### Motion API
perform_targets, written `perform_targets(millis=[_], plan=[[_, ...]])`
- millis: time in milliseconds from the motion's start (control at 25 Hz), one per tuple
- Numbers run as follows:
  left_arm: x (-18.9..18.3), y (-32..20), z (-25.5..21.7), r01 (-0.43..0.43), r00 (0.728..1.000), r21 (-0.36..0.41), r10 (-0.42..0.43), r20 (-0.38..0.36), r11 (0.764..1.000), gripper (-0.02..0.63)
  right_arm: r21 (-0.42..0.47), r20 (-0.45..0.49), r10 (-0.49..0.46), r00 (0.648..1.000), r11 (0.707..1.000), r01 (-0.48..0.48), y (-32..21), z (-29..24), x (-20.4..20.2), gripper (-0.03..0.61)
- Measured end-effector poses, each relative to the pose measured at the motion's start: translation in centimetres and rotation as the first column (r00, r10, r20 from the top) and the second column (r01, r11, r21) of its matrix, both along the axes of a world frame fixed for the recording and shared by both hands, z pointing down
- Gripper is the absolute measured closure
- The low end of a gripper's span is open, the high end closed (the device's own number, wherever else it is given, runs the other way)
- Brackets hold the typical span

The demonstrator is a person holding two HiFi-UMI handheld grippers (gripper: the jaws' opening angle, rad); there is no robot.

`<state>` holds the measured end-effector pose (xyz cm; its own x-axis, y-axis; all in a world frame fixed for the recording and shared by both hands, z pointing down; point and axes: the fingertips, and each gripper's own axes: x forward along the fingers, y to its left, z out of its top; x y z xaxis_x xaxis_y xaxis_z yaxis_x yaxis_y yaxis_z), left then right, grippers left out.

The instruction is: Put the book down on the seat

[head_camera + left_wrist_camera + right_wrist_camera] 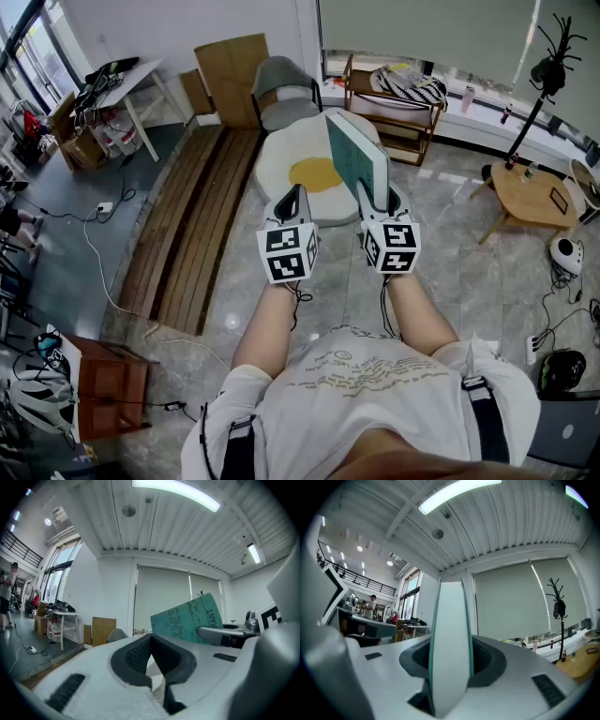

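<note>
A thin teal book [358, 157] stands upright on edge in my right gripper [375, 199], which is shut on its lower edge. In the right gripper view the book's pale edge [449, 639] fills the gap between the dark pads [487, 660]. Just left of it my left gripper [292, 195] is shut with nothing in it; its view shows the pads [136, 656] meeting and the book's teal cover [190, 618] to the right. Both grippers hover above the near part of the seat [277, 164], a white egg-shaped cushion with a yellow centre lying on the floor.
A grey chair [281, 84] stands behind the seat, with a wooden shelf unit [394, 108] to its right. A round wooden side table [534, 192] and a black coat stand [548, 70] are at the right. Wooden planks [192, 225] lie at the left, with cables on the floor.
</note>
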<state>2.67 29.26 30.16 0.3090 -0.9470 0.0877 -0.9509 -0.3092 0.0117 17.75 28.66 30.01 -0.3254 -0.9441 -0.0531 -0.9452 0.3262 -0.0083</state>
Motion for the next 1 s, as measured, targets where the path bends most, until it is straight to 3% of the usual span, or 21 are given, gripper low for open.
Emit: perform_targets(millis=[640,1000], plan=[[-7.8,0.2,2.3,-0.025,1.000,-0.050,0.025,-0.002,0.998,0.594,-0.018,0.056,0.005,0.998,1.000,-0.004,0.7,0.9,-7.6,0.410],[-8.6,-0.8,4.2,-0.065,0.998,-0.077,0.066,0.013,0.995,0.594,-0.043,0.058,0.038,0.998,0.998,-0.035,0.2,2.2,-8.9,0.410]])
